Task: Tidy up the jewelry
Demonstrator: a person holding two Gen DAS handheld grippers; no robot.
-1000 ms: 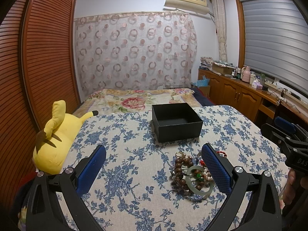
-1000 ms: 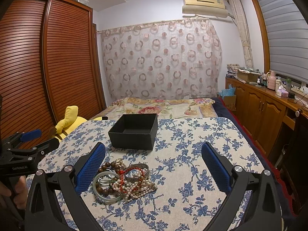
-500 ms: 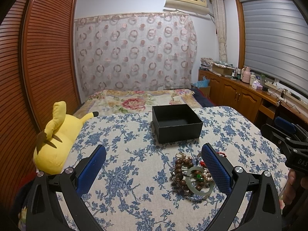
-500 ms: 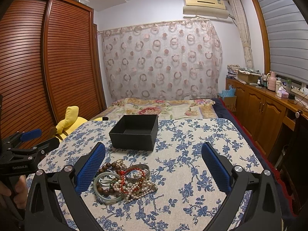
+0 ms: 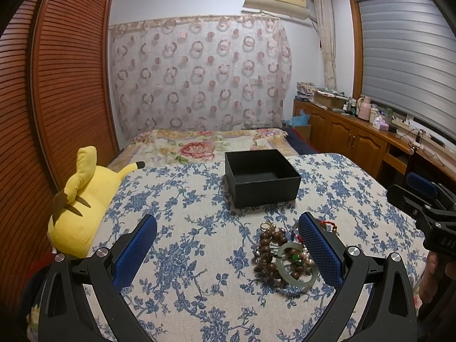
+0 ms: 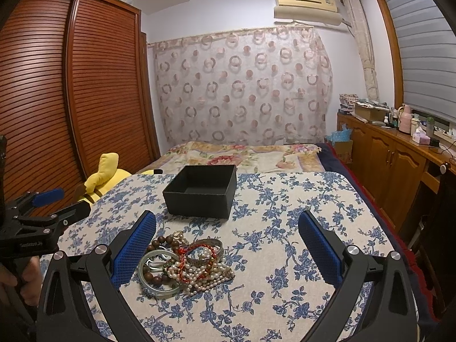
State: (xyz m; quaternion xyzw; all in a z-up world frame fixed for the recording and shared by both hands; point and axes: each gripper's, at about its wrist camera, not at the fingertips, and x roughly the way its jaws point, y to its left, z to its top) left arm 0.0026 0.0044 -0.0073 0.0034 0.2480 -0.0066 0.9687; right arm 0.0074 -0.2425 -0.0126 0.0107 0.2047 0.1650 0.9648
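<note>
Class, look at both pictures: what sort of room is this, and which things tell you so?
Most likely a home bedroom: a bed with a floral cover, a tall wooden wardrobe with slatted doors, and a yellow plush toy beside the table.

Your left gripper [image 5: 227, 229]: black forked frame | blue textured pads [image 5: 319, 249] | silver screws at finger bases || your right gripper [image 6: 227, 228]: same build | white lettering on each gripper's black side, unreadable
</note>
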